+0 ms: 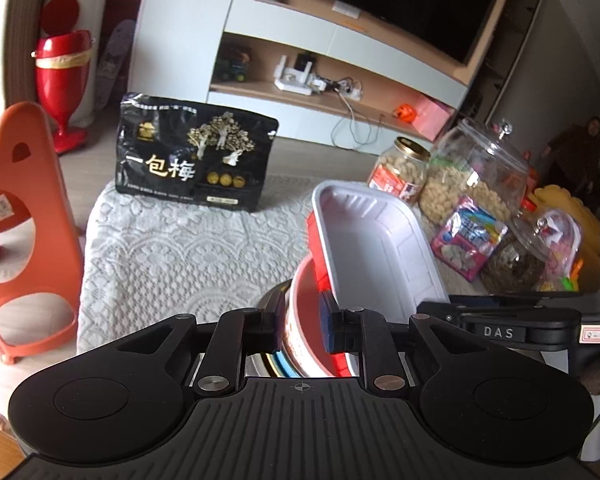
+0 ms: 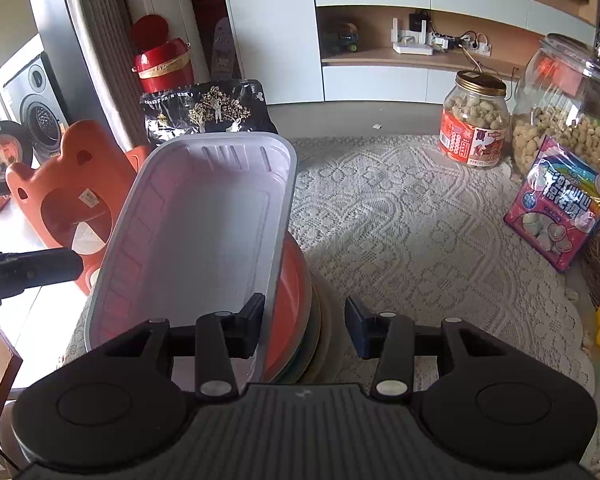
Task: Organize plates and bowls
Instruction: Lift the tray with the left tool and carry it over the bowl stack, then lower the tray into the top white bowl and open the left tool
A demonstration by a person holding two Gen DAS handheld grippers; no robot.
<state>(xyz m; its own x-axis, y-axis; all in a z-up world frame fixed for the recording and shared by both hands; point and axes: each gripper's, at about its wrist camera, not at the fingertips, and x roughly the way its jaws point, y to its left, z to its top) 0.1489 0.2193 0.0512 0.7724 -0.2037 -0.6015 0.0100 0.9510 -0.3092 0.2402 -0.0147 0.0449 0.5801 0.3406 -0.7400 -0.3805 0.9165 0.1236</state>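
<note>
The left gripper (image 1: 304,328) pinches the wall of a round red-and-white paper bowl (image 1: 300,320), its jaws nearly closed, perhaps steadying the stack for nesting. A white rectangular plastic tray (image 2: 204,240) tilts into it, long axis running away from the jaws. The right gripper (image 2: 305,326) stands partly open, apparently gripping nothing, the tray's rim beside its left finger.

- The stack of plates (image 2: 300,300) shows only as rim edges behind the white tray (image 2: 204,232); their number is unclear.
- The big glass jar (image 2: 568,120) is cut by the frame's right edge.
- Small print on the black snack bag (image 1: 192,160) is illegible.
</note>
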